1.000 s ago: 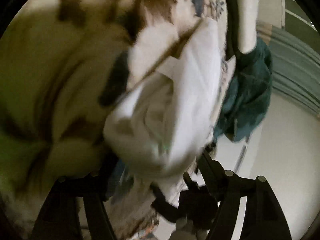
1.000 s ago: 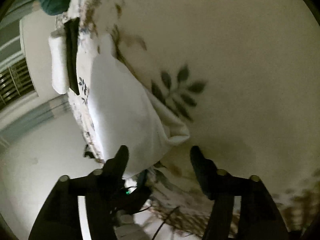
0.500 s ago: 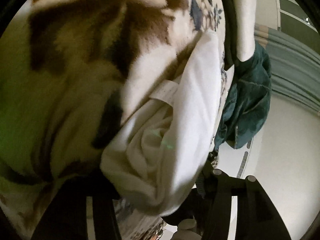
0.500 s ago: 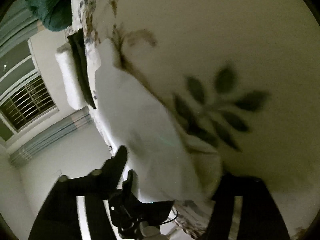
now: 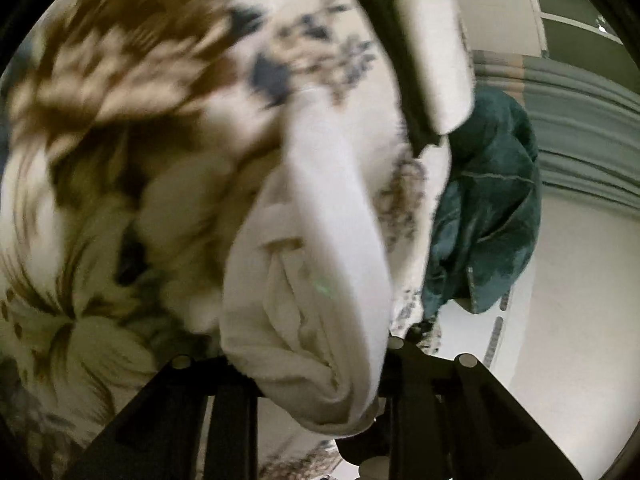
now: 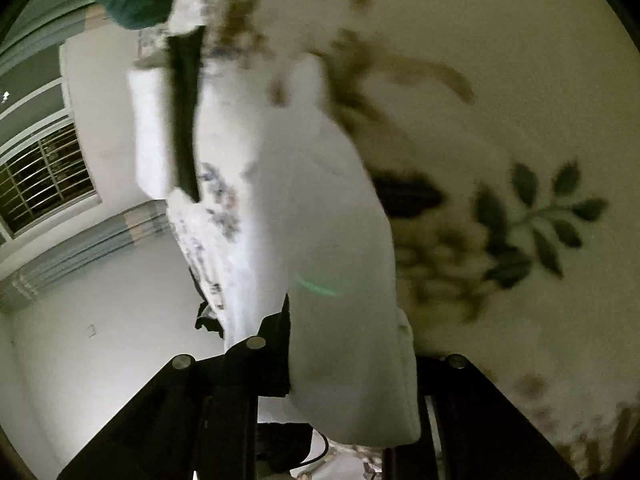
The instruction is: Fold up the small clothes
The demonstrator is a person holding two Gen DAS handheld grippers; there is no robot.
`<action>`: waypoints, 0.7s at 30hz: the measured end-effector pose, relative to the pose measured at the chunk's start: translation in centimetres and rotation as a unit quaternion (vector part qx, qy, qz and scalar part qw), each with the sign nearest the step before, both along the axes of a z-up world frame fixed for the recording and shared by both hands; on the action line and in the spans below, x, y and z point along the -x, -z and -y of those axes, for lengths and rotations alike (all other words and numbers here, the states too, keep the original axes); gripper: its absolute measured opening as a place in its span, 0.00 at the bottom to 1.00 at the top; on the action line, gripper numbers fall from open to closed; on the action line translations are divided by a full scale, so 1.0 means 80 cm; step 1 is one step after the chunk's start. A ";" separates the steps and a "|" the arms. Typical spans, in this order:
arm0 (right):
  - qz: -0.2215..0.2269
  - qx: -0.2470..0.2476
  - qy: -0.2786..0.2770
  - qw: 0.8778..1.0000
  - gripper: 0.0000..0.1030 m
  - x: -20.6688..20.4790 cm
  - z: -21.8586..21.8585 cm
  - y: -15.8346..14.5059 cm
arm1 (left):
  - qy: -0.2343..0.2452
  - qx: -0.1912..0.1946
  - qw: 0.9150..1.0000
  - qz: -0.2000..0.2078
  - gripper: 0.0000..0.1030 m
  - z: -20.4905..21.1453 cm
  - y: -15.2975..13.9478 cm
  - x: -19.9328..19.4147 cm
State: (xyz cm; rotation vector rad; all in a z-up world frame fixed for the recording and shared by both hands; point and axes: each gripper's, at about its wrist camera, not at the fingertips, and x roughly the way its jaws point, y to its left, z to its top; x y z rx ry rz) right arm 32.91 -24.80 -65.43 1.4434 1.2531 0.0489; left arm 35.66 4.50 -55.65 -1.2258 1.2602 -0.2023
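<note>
garment (image 5: pixel 320 280): white, soft, light, limp, bunches easily | location: over floral bedspread (image 5: pixel 100 220), spanning both tools | left gripper (image 5: pixel 316 376), right gripper (image 6: pixel 352 380): jaws closing onto its ends | grip: hems/corners, keep taut

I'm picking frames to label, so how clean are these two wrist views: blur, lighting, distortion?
Left wrist view: dim, with motion smear across the floral bedspread; the white garment is soft-edged, and straight lines bow at the fisheye rim. Right wrist view: also dim and smeared, though the leaf print is sharper; the white garment is near blown-out, with a small green glint.
</note>
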 end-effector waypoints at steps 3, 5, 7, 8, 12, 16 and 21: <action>0.020 0.010 -0.007 1.000 0.18 -0.049 0.003 -0.057 | 0.009 0.002 1.000 0.016 0.19 0.004 -0.050 -0.049; 0.035 0.019 -0.011 0.999 0.17 -0.083 0.004 -0.092 | 0.009 0.005 1.000 0.027 0.19 0.004 -0.076 -0.077; 0.050 0.021 -0.015 0.998 0.17 -0.119 0.005 -0.119 | 0.004 0.005 0.999 0.044 0.19 0.002 -0.107 -0.118; 0.062 0.022 -0.017 0.998 0.17 -0.145 0.006 -0.137 | 0.001 0.007 0.999 0.053 0.19 -0.005 -0.116 -0.130; 0.116 0.030 -0.030 0.992 0.17 -0.265 0.001 -0.203 | -0.026 0.016 0.995 0.097 0.19 -0.014 -0.168 -0.236; 0.179 0.050 -0.046 0.981 0.17 -0.415 -0.014 -0.266 | -0.044 0.024 0.987 0.150 0.19 -0.033 -0.207 -0.362; 0.220 0.074 -0.059 0.971 0.17 -0.560 -0.032 -0.272 | -0.031 -0.016 0.983 0.179 0.21 -0.054 -0.187 -0.487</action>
